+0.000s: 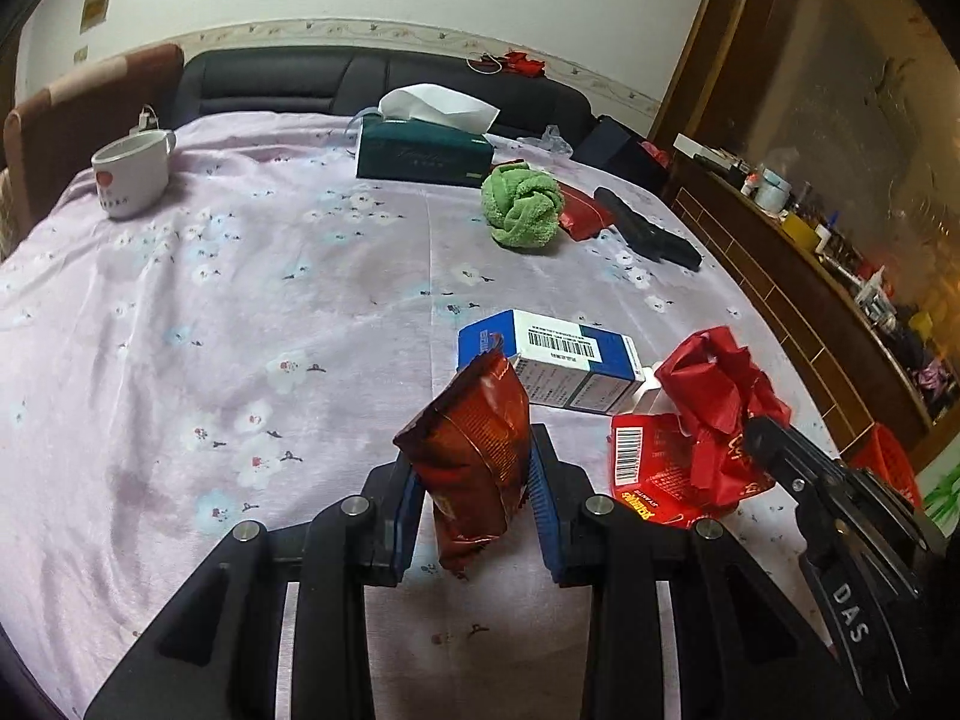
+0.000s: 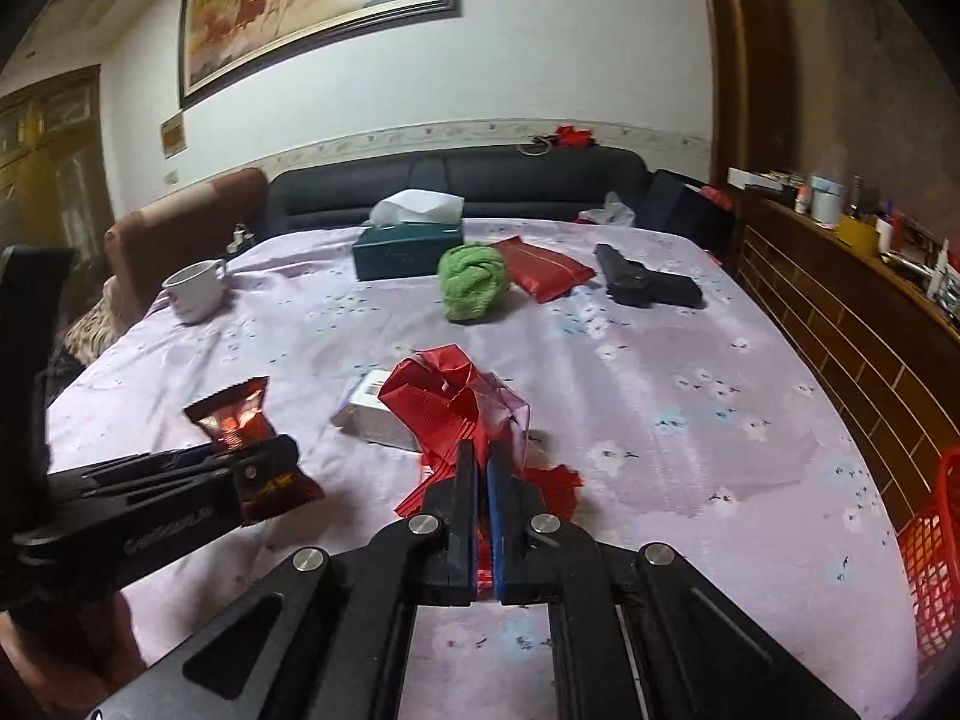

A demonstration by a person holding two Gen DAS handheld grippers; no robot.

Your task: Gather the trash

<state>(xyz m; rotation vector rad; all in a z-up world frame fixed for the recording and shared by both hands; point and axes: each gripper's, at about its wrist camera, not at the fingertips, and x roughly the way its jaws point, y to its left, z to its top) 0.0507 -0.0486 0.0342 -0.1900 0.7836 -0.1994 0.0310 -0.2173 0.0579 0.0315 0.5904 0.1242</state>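
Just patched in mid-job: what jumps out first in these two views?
Both grippers are loaded: the left gripper clamps a dark red snack packet above the tablecloth, and the right gripper is shut on crumpled red wrapping beside a blue-and-white box. Farther back, a green towel ball lies near a black pistol-shaped object.

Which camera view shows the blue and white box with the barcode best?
The left wrist view: the blue and white box shows its barcode and printed sides, only partly covered. In the right wrist view the crumpled red wrapper hides most of the box.
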